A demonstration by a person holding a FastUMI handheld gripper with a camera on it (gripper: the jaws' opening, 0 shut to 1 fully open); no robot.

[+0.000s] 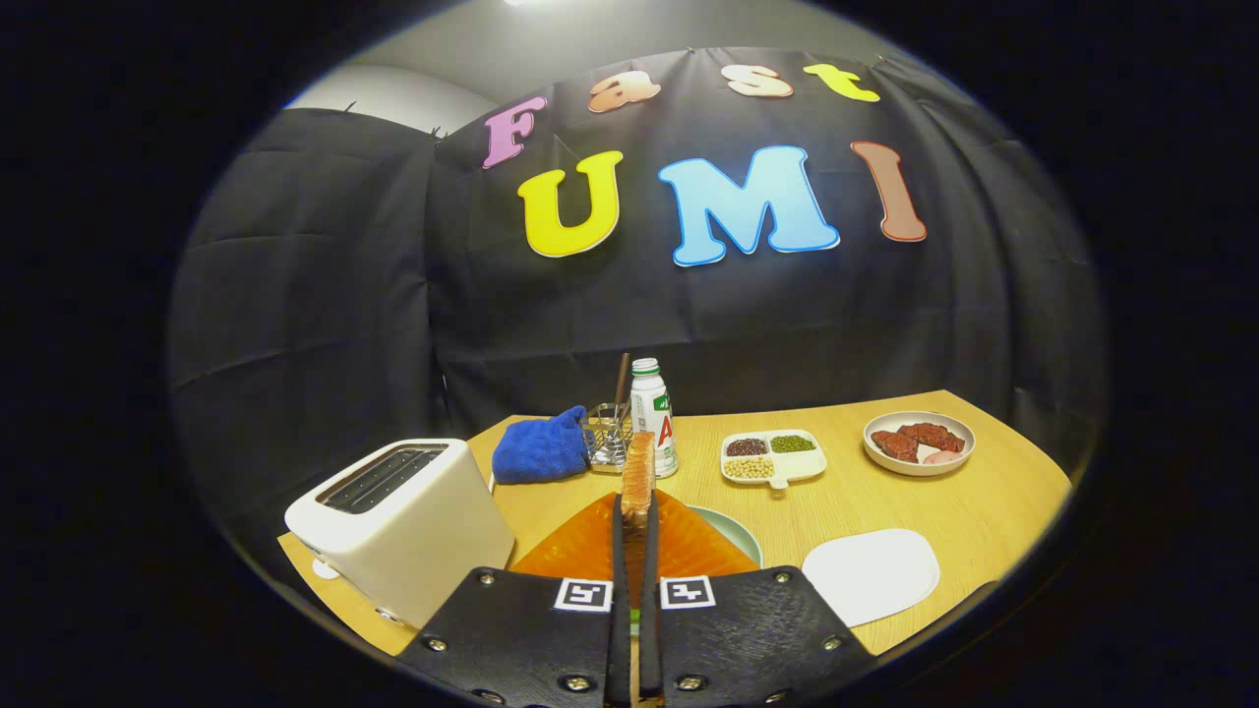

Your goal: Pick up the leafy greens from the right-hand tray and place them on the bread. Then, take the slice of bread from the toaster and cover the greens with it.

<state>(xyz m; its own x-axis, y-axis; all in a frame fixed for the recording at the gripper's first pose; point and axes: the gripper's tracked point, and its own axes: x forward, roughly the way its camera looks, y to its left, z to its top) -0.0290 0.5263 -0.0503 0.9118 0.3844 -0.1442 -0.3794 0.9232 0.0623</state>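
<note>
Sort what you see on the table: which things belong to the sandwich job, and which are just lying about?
Job: bread slice, pinched edge-on between the shut gripper's fingers; toaster; orange plate below the slice; white tray.

Lying about: blue cloth, wire rack, bottle, bean dish, meat bowl.

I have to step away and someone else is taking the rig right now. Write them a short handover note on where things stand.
Hand-held gripper: shut on the bread slice, held upright on edge between both fingers, lifted above the table.
Toaster: beside the fingers, slots empty.
Orange plate: right under the fingers; what lies on it is hidden, so I cannot tell if the greens are placed.
White tray: bare, no greens on it.
Done: bread taken from the toaster.
Left: lower the slice flat over the plate's stack and release.
</note>
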